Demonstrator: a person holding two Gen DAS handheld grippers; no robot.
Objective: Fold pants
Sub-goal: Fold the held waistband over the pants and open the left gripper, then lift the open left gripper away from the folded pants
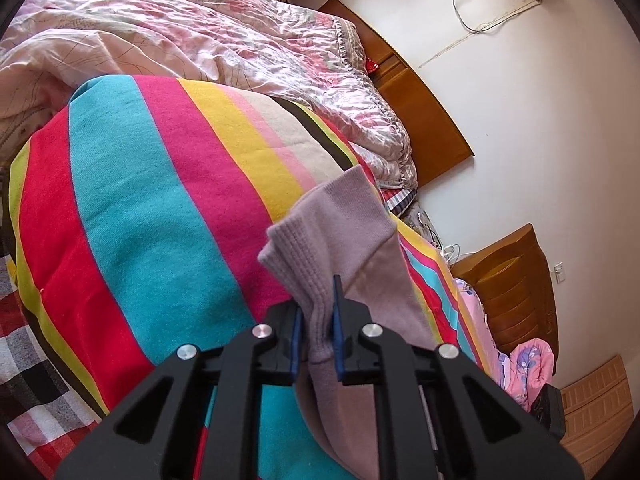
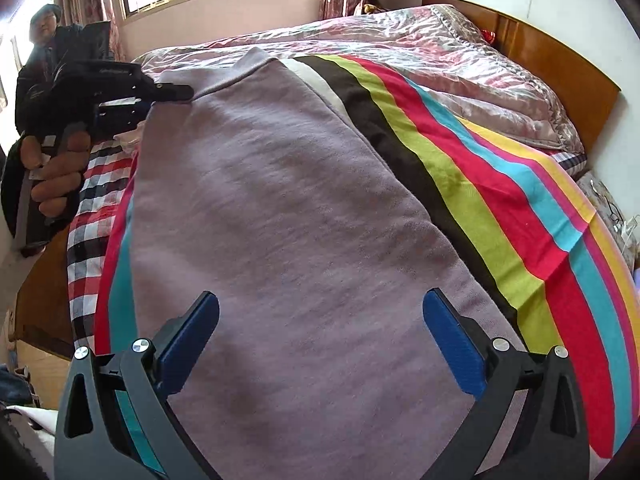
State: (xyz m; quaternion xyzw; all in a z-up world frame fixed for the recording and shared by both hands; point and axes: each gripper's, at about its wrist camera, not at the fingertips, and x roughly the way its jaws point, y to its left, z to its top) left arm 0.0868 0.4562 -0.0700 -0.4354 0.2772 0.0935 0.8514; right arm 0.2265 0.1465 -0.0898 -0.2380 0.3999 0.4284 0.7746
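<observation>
Left gripper (image 1: 318, 312): jaws pinched on ribbed cuff (image 1: 308, 248) of mauve pants (image 2: 288, 220), fabric bunched between blue pads and lifted off striped blanket (image 1: 140, 208). Right gripper (image 2: 320, 340): jaws spread wide, hovering over near end of pants, nothing between them. Pants lie flat along blanket on bed, far end reaching left gripper. Pink floral quilt (image 1: 200, 28) heaped beyond; wooden headboard (image 2: 560, 56) behind

Right gripper (image 2: 320, 344): jaws spread wide above flat mauve pants (image 2: 288, 208), nothing between them.
Two o'clock: bare striped blanket (image 2: 500, 200), open passage.
Ten o'clock: left gripper (image 2: 160, 92) blocks (clamping the cuff).
Twelve o'clock: crumpled quilt (image 2: 440, 52) rises.
</observation>
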